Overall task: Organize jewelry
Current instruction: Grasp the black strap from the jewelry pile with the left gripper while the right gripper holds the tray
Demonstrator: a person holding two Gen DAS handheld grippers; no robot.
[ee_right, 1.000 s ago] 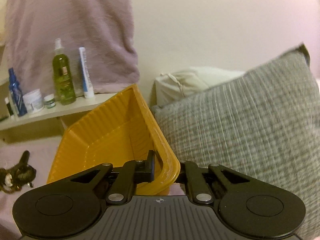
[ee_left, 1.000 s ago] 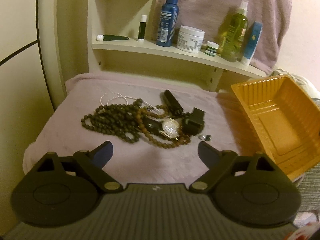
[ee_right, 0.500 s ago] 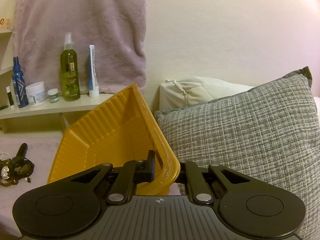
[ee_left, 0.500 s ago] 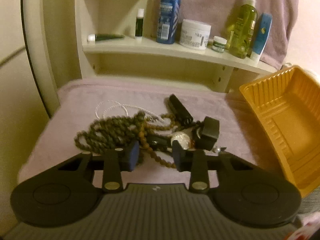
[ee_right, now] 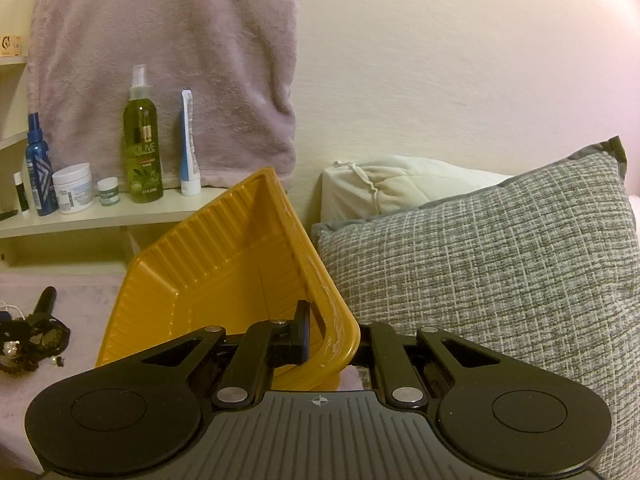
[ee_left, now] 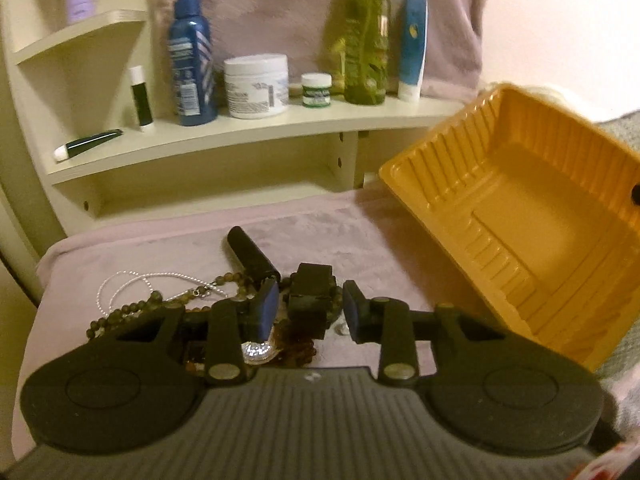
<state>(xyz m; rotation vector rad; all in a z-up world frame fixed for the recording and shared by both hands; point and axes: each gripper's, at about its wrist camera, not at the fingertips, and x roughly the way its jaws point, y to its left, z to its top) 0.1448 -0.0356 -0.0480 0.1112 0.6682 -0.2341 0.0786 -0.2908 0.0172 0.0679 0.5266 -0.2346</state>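
Observation:
A tangle of jewelry lies on a mauve cloth (ee_left: 168,248): dark bead strands (ee_left: 132,312), a thin white chain (ee_left: 136,284), a watch with a black strap (ee_left: 250,256) and black clasp block (ee_left: 312,300), and a sparkly piece (ee_left: 256,350). My left gripper (ee_left: 310,310) is partly open with its fingers on either side of the black clasp block, low over the pile. My right gripper (ee_right: 328,332) is shut on the near rim of the orange tray (ee_right: 224,280), holding it tilted; the tray also shows in the left wrist view (ee_left: 520,216). The pile shows in the right wrist view (ee_right: 28,332).
A cream shelf (ee_left: 240,132) behind the cloth holds a blue spray bottle (ee_left: 190,52), a white jar (ee_left: 256,86), a green bottle (ee_left: 366,36) and tubes. A grey woven pillow (ee_right: 500,272) and a cream cushion (ee_right: 400,188) lie right of the tray.
My left gripper has moved forward and down onto the jewelry pile and its fingers have narrowed around the black clasp block. The right gripper keeps holding the tray's rim.

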